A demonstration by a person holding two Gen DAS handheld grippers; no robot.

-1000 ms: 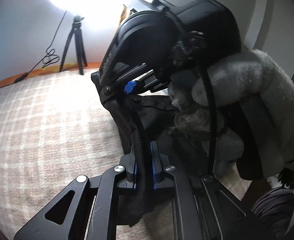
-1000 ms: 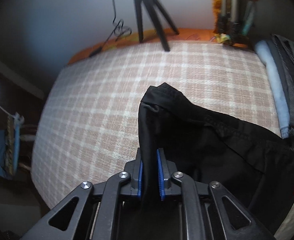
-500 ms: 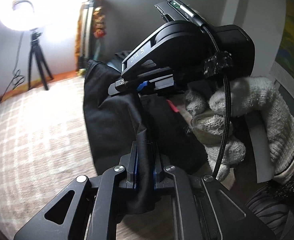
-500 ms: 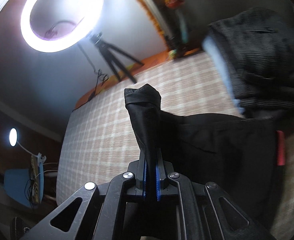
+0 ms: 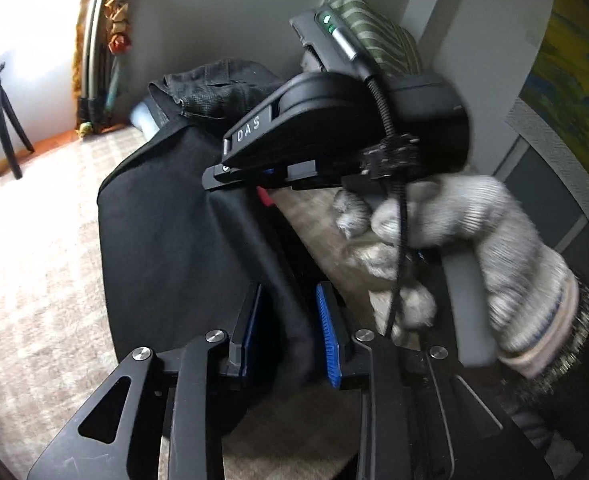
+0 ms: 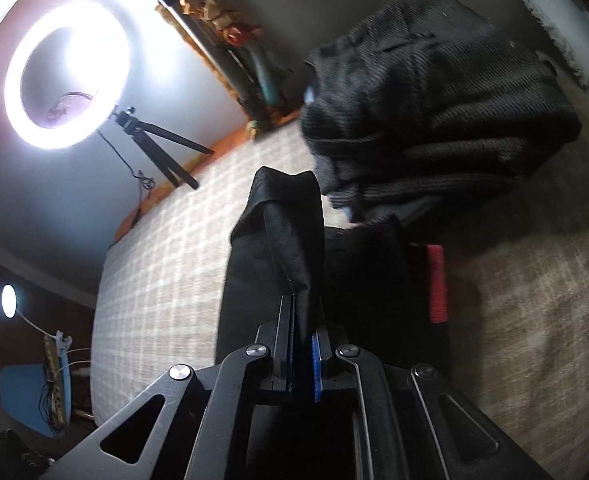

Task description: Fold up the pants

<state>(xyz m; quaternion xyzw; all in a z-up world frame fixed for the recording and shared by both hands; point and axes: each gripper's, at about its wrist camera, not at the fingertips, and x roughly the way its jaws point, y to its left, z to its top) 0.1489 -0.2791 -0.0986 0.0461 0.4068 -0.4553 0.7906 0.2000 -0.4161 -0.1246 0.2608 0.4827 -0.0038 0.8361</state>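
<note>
The black pants [image 5: 162, 236] hang over the checked bed cover [image 5: 30, 264]. My left gripper [image 5: 288, 294] sits at the bottom of the left wrist view. Its jaws are opening, and a fold of the pants runs loosely between the blue pads [image 5: 328, 332]. A gloved hand [image 5: 454, 232] holds my right gripper [image 5: 230, 174] just beyond it, above the cloth. In the right wrist view my right gripper [image 6: 304, 320] is shut on a bunched edge of the pants [image 6: 282, 220], which stands up from the jaws. A red tag [image 6: 436, 284] shows on the pants to the right.
A stack of folded dark clothes [image 6: 434, 112] lies on the bed close behind the pants. A ring light [image 6: 66, 76] on a tripod [image 6: 162, 140] stands at the bed's far edge by the wall. A striped cushion [image 5: 374, 36] leans in the corner.
The left jaws have parted around the cloth. Both grippers have carried the pants sideways across the bed towards the stack of folded clothes, rolling as they went. The right grip is unchanged.
</note>
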